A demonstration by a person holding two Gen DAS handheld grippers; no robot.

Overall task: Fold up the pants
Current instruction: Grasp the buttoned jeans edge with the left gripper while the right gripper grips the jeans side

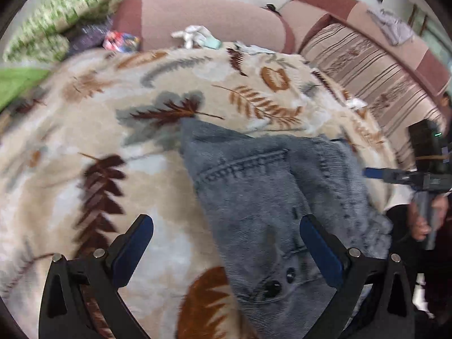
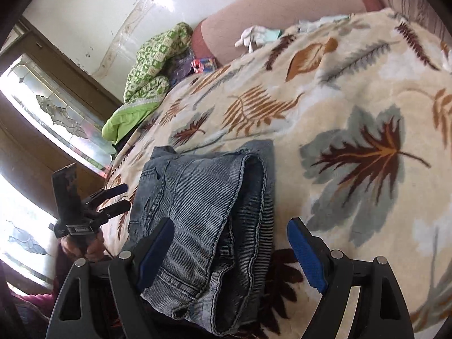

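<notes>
The blue denim pants (image 1: 268, 197) lie folded into a thick, compact bundle on a leaf-patterned blanket (image 1: 169, 90). My left gripper (image 1: 226, 223) is open at the bundle's waistband end, its right finger over the denim and its left finger over bare blanket. It appears again at the left of the right wrist view as the left gripper (image 2: 126, 196), just off the bundle's edge and held by a hand (image 2: 84, 248). My right gripper (image 2: 231, 223) is open over the pants (image 2: 203, 197) at the hem end, gripping nothing. One blue fingertip of the right gripper (image 1: 370, 173) shows beside the bundle.
A green patterned quilt (image 2: 152, 62) is piled at the blanket's far corner beside a colourful packet (image 1: 121, 41). White cloths (image 1: 195, 35) lie along the pink padded headboard (image 1: 212, 19). A glazed door (image 2: 56, 113) stands beyond the bed edge.
</notes>
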